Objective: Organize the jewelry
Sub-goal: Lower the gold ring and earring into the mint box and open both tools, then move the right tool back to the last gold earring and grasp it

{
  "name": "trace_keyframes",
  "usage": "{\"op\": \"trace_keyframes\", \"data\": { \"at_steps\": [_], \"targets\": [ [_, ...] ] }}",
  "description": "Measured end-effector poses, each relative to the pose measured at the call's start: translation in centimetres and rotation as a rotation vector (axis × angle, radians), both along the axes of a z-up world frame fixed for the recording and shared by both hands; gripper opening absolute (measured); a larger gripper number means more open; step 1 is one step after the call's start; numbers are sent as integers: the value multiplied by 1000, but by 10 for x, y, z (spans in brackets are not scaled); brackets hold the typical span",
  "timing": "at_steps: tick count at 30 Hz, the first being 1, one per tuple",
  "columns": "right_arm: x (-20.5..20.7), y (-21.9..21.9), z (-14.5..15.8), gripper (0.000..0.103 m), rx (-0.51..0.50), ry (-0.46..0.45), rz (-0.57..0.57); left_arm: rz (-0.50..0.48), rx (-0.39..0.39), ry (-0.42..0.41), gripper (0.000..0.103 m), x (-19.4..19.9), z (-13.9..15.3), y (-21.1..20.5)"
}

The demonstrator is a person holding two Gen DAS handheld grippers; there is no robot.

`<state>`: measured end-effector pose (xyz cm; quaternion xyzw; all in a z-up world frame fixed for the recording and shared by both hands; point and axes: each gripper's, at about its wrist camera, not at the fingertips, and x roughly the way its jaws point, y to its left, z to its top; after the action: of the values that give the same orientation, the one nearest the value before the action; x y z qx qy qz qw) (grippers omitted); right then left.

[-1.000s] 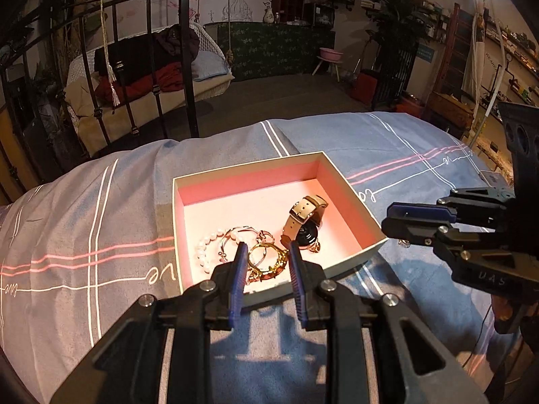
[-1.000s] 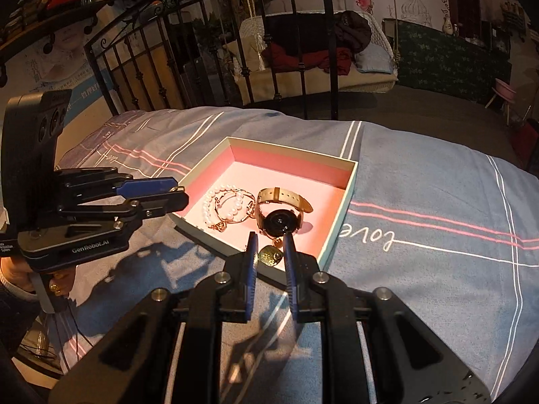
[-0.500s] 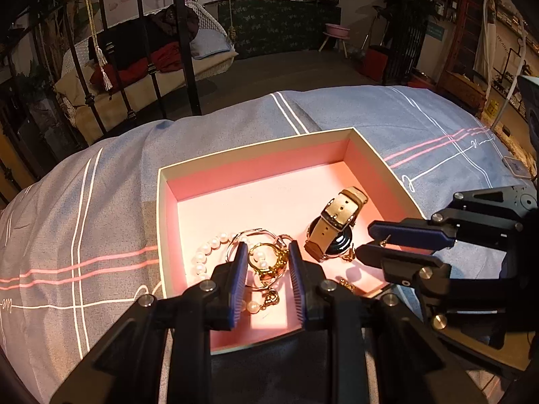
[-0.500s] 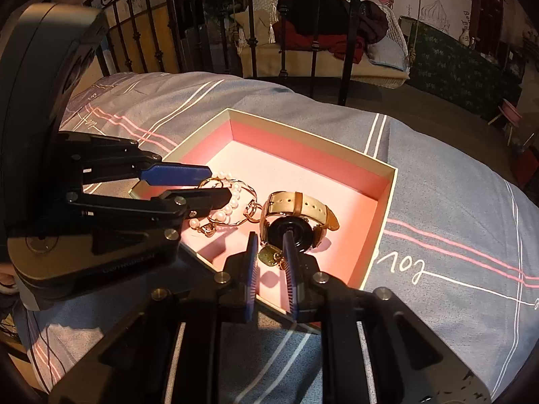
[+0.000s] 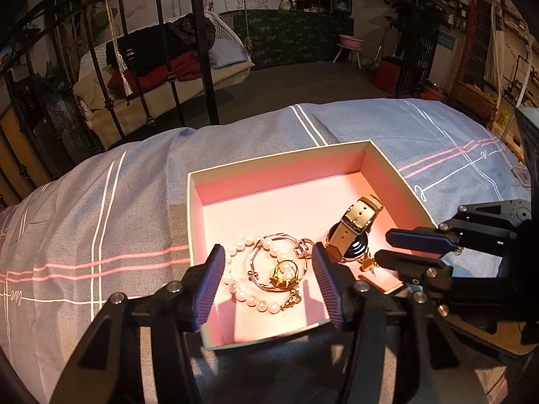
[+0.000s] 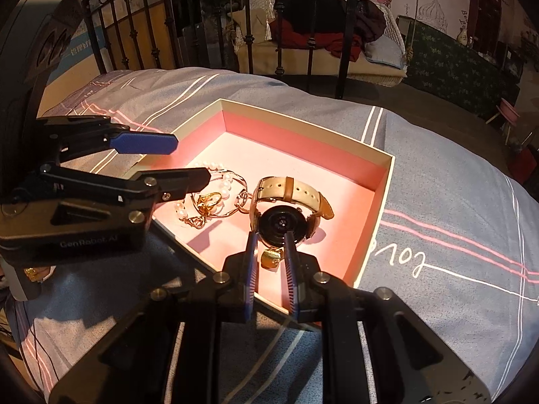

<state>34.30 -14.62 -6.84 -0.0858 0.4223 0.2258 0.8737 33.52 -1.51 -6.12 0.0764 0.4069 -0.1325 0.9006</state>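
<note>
A cream box [image 5: 279, 158] [image 6: 303, 124] with a pink lining sits on the bedcover. On its floor lie a pearl bracelet [image 5: 235, 286] [image 6: 224, 185], a thin bangle [image 5: 259, 256] with a gold ring [image 5: 286, 271] [image 6: 209, 200], and a tan-strapped watch [image 5: 358, 215] [image 6: 281, 224]. My left gripper [image 5: 267, 252] [image 6: 192, 157] hovers over the bracelet pile; its jaws are opening and touch nothing. My right gripper [image 6: 269, 239] [image 5: 382, 245] is just in front of the watch. Its jaws are opening too, with a small gold piece [image 6: 271, 257] [image 5: 367, 264] loose between them.
The grey-blue bedcover [image 5: 101, 208] with pink and white stripes spreads around the box. A black iron bed rail [image 5: 202, 50] [image 6: 347, 33] stands behind it. Beyond are a hanging wicker seat with clothes and a dim room.
Both grippers have come down over the box. The left jaws have spread wide and the bracelets and ring now lie on the box floor. The right jaws have parted a little around the gold piece.
</note>
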Motion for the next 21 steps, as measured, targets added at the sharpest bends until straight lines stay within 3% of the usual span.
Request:
{"op": "trace_keyframes", "data": {
  "at_steps": [1, 3, 5, 7, 14, 21],
  "targets": [
    [-2, -2, 2, 28, 11, -4, -3, 14, -6, -10, 64, -3, 3, 4],
    [-8, -6, 8, 57, 36, -29, -11, 43, -32, -27, 75, -10, 8, 13],
    [-18, -15, 16, 67, 60, -73, -31, 76, -67, -42, 83, -19, 13, 23],
    [-25, -26, 22, 70, 91, -86, -54, 96, -98, -46, 90, -30, 15, 30],
    [-52, -81, 18, 72, 124, -45, -159, 98, -134, -28, 95, -70, 7, 34],
    [-71, -112, -3, 72, 26, -4, -184, -1, -142, -6, 95, -100, -4, 6]
  ]
}}
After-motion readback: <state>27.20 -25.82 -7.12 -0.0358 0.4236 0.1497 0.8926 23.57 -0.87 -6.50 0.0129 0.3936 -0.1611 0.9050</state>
